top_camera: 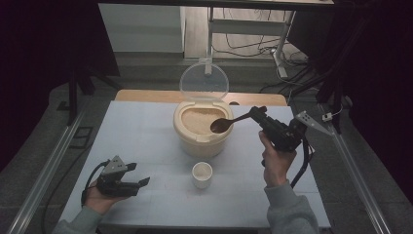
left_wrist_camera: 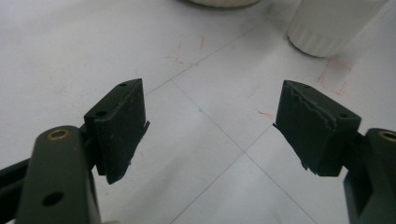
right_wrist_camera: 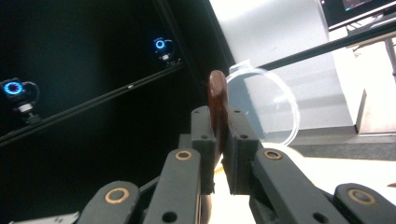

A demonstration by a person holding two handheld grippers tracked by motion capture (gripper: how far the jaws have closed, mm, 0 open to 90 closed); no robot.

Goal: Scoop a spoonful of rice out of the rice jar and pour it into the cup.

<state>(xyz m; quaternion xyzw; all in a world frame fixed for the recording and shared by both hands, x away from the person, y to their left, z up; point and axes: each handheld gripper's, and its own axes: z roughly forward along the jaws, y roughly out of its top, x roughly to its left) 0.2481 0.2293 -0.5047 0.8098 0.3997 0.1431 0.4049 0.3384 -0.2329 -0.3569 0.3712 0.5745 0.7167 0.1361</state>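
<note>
Over the right rim of the beige tub [top_camera: 202, 136], a dark wooden spoon [top_camera: 229, 123] hangs in the air with its bowl just above the grain. Its long axis runs from that bowl, at the left and slightly lower, up and to the right along the handle, into the right gripper [top_camera: 257, 113]. The jaws there are pressed tight on the handle end; in the right gripper view the spoon [right_wrist_camera: 217, 109] stands edge-on between them, sticking up past their tips.

The tub sits mid-table and holds a level layer of pale grain [top_camera: 197, 118]. Its clear round lid [top_camera: 204, 81] stands upright at the far rim, swung open. A small white cup [top_camera: 202, 174] stands just in front of the tub, toward the person; whether anything is in it cannot be told.

The left gripper [top_camera: 139, 174] rests low at the near left of the white table [top_camera: 141, 131], well apart from the cup, its jaws spread wide with nothing between them.
</note>
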